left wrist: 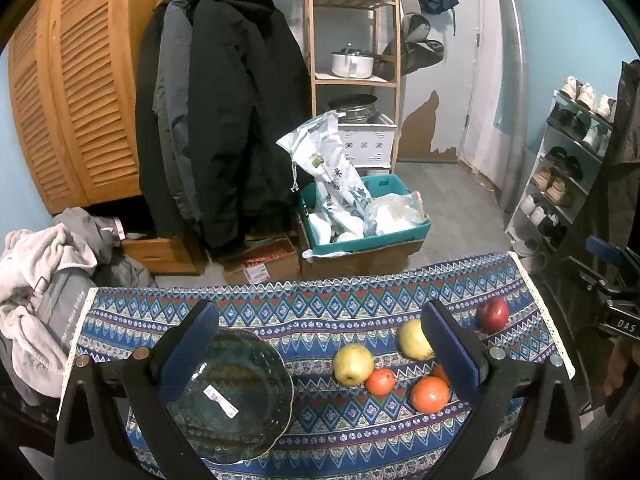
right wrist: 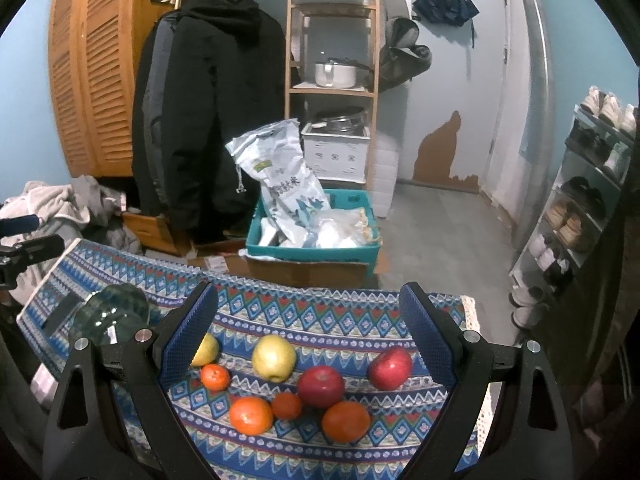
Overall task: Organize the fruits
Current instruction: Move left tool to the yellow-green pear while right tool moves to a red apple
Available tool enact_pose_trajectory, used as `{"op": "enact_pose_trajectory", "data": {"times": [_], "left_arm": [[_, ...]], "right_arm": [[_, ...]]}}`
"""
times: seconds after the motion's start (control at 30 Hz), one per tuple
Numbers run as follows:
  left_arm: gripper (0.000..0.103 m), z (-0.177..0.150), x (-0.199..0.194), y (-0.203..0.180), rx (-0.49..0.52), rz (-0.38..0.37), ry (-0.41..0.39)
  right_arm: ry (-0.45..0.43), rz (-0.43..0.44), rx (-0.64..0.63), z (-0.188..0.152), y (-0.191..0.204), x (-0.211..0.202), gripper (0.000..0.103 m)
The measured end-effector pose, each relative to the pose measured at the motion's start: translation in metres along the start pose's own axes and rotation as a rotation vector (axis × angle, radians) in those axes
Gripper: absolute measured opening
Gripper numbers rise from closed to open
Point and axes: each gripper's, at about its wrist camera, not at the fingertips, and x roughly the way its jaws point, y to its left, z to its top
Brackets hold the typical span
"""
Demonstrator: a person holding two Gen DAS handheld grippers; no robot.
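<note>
Above upright fruits (right wrist: 274,358) and bowl (left wrist: 236,396), both hand-held grippers (left wrist: 318,354) (right wrist: 308,344) hang released.

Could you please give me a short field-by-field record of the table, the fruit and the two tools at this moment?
surface: patterned cloth covering the table
dish: glass bowl, empty, on the left part of the cloth
yellow apples: two, one at, one at partly behind a finger
red apples: two
orange fruit: four, largest at and
fruit state: all loose on the cloth, none in the bowl
left tool: open, holding nothing
right tool: open, above the fruit, holding nothing
</note>
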Motion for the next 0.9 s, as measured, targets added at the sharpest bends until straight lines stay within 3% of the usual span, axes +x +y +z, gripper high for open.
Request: {"op": "enact_pose_trajectory", "data": {"times": [0.53,0.9], "left_arm": [[0.102,-0.004,0.057,-0.012,0.026,-0.046,0.151],[0.102,0.016,0.088,-0.017,0.047,-0.074,0.239]], "right_arm": [[0.107,-0.042,0.019,-0.005,-0.035,0.033,0.09],[0.189,-0.044,0.082,-0.003,-0.064,0.06,0.09]]}}
